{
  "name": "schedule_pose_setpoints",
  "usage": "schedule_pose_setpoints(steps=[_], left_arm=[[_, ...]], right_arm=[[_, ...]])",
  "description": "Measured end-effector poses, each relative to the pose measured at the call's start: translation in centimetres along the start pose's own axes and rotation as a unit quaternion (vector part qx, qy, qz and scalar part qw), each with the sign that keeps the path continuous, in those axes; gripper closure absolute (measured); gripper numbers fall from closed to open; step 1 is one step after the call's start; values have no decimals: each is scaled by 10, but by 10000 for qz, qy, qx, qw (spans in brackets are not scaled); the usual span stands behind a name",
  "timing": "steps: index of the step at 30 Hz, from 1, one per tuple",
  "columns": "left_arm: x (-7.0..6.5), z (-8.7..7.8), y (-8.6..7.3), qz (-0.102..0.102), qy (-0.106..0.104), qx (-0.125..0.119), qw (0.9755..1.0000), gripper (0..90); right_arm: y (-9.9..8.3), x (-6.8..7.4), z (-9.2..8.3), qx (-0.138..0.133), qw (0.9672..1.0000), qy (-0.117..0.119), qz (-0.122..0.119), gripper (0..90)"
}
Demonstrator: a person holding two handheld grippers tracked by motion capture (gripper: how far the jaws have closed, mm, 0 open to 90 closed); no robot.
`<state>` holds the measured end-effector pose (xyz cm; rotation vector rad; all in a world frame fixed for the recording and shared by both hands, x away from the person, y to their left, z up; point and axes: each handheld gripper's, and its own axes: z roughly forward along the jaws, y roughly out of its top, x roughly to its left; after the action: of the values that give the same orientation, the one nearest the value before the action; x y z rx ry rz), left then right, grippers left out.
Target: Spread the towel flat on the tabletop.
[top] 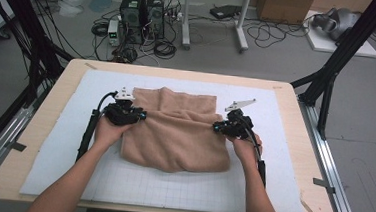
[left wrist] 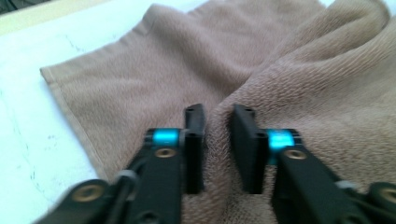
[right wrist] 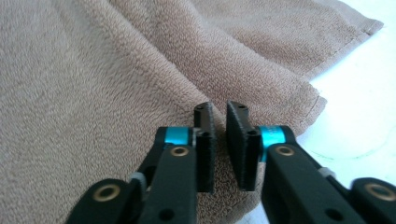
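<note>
Table: wooden top under a white gridded mat; both hands reach in from its near edge.
Towel: tan terry, folded over itself, lying flat on the mat between the two grippers; the far layer peeks out beyond the fingers, and the near layer bulges with a soft ridge across the middle.
Towel look: looped nap, hemmed edges, a loose wrinkle running toward the far side.
Left gripper: fingers a little apart, with a hump of towel rising in the gap; the pads do not seem to press it.
Right gripper: fingers parted by a narrow slit, just above the folded edge, nothing pinched.
Risk: the fold may slump or spring back if the cloth drags on the fingers as they leave, because nap can catch on the pads.
Risk two: uneven edges, since the far layer sits skewed.
</note>
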<state>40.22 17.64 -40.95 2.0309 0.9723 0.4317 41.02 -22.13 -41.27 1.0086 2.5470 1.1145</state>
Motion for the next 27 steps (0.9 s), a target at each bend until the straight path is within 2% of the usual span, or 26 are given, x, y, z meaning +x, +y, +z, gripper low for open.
schedule_pose_setpoints(steps=[4,7,11,12,14,17,20,22,24,27], left_arm=[[2,-18,1,-17,30,-249,9997,551],[1,-34,-2,32,-84,-317,9995,512],[-9,-53,-14,215,-168,-367,9990,491],[-12,-58,-18,243,-183,-364,9989,490],[-19,-67,-27,303,-196,-390,9986,471],[-31,-76,-41,344,-148,-409,9985,403],[-43,-82,-59,329,-324,-422,9980,393],[-50,-82,-69,398,-355,-322,9981,394],[-56,-78,-77,464,-490,-203,9975,412],[-62,-69,-84,644,-686,96,9955,508]], right_arm=[[0,2,-13,-276,9996,25,13,685],[0,9,-29,-534,9984,167,-13,657],[-6,27,-46,-629,9972,259,-306,629],[-8,31,-49,-603,9973,281,-309,625],[-14,40,-55,-618,9965,311,-461,621],[-26,52,-58,-588,9956,421,-592,600],[-39,64,-57,-457,9951,502,-719,580],[-49,72,-55,-414,9942,650,-756,571],[-55,78,-51,-315,9937,726,-789,563],[-64,87,-41,-44,9929,751,-918,555]])
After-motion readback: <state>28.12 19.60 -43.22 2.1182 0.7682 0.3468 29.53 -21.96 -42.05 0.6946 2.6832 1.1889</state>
